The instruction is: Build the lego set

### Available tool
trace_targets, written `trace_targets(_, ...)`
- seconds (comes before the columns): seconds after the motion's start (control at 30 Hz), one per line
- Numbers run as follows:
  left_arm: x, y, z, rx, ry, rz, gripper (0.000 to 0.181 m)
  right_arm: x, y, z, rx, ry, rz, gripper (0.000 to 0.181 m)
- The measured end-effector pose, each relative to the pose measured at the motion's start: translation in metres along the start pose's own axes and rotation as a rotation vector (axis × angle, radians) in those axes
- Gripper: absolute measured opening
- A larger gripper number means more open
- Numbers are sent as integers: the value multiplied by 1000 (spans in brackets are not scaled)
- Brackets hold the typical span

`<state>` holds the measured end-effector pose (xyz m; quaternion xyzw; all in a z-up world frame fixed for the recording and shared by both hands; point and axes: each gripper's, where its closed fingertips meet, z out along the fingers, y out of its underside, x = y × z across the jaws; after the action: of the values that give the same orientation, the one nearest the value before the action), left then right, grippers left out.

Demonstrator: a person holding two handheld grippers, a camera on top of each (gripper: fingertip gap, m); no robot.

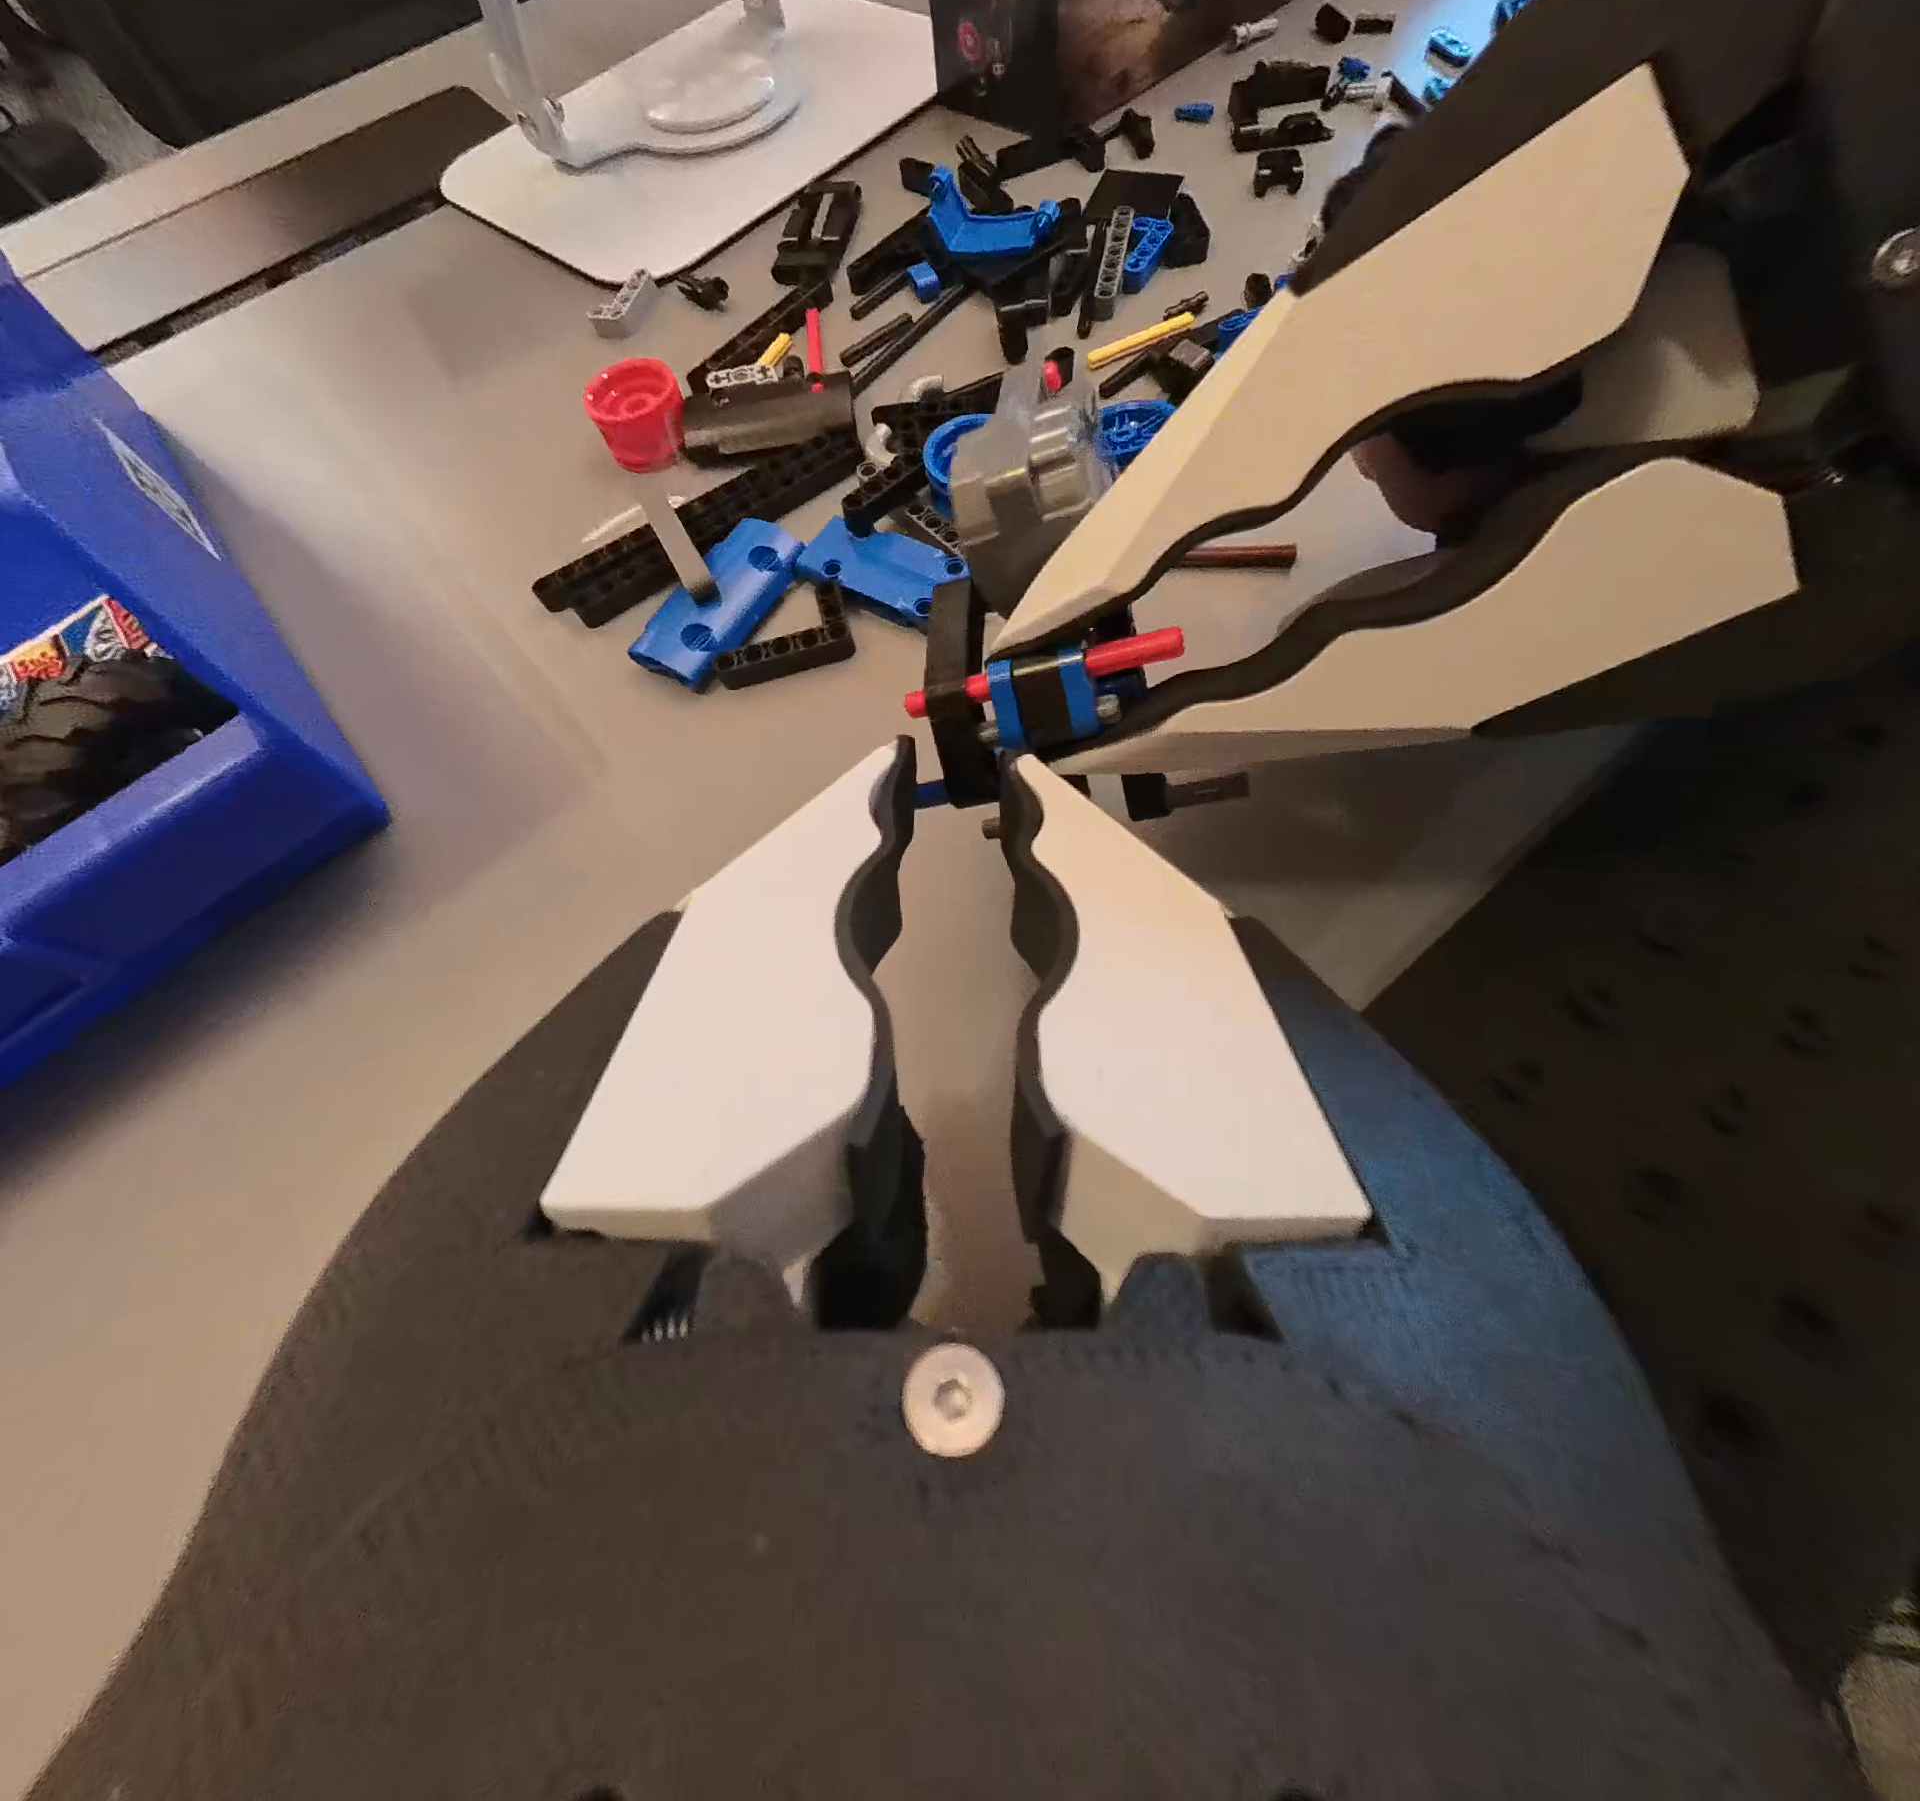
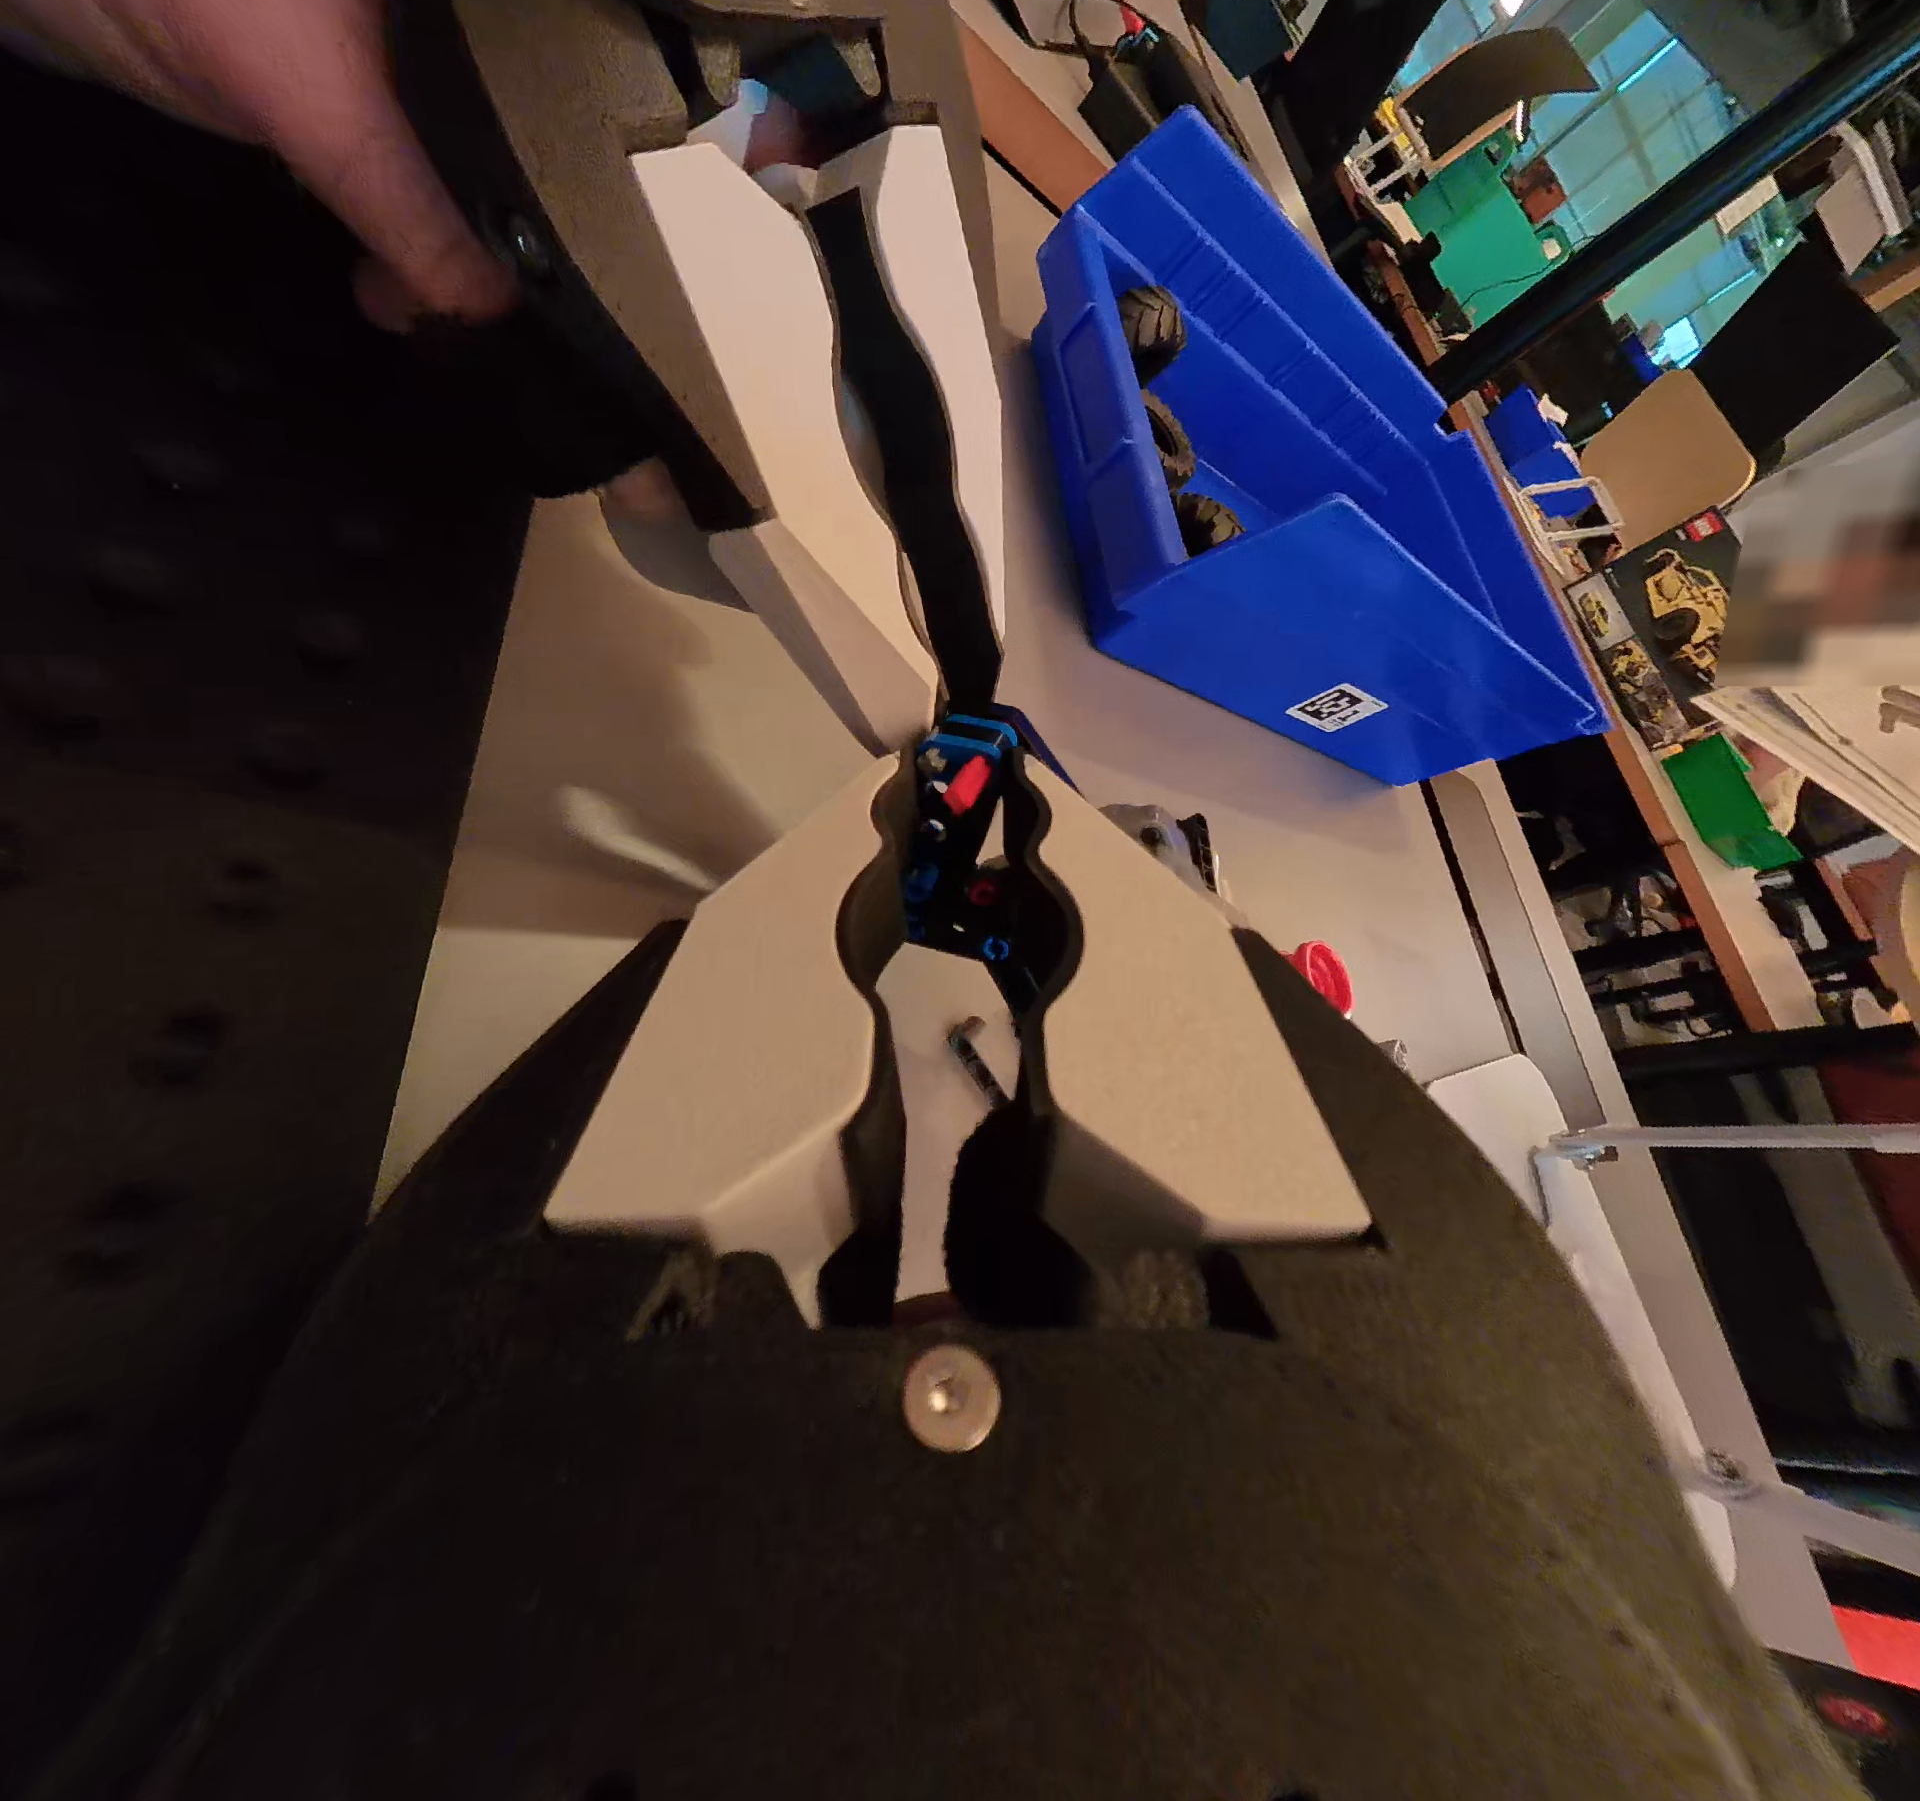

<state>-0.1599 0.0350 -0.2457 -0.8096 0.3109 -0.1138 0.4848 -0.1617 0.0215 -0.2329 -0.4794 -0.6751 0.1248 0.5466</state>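
The lego piece [image 1: 1023,702], light, stiff and prone to popping apart, is being pinched by my left hand-held gripper [image 1: 956,764] on its black frame while my right hand-held gripper [image 2: 961,795] is clamping its blue-banded middle.

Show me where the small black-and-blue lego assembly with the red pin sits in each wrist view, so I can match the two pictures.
Left wrist view: the lego assembly sits just above centre, pinched between the tips of the left gripper and the right gripper.
Right wrist view: it sits near centre, between the right gripper's own fingers.
Shared landmark: the blue bin holding black tyres.
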Motion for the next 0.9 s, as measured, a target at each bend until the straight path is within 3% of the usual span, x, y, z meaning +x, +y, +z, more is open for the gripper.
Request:
trace_targets(0.37, 7, 2, -4, -4, 68, 42, 15, -4, -4, -8, 76, -64, 5, 13)
trace_targets(0.43, 5, -6, -8, 31, 33, 61, 14, 1, -6, -10, 111, -78, 67, 13)
trace_targets(0.6, 0, -6, -5, -30, -83, 128, 13, 5, -5, -9, 71, -48, 68, 17)
trace_targets(0.9, 3, -6, -5, -12, -97, 118, 14, 2, 7, -2, 18, -67, 145, 19)
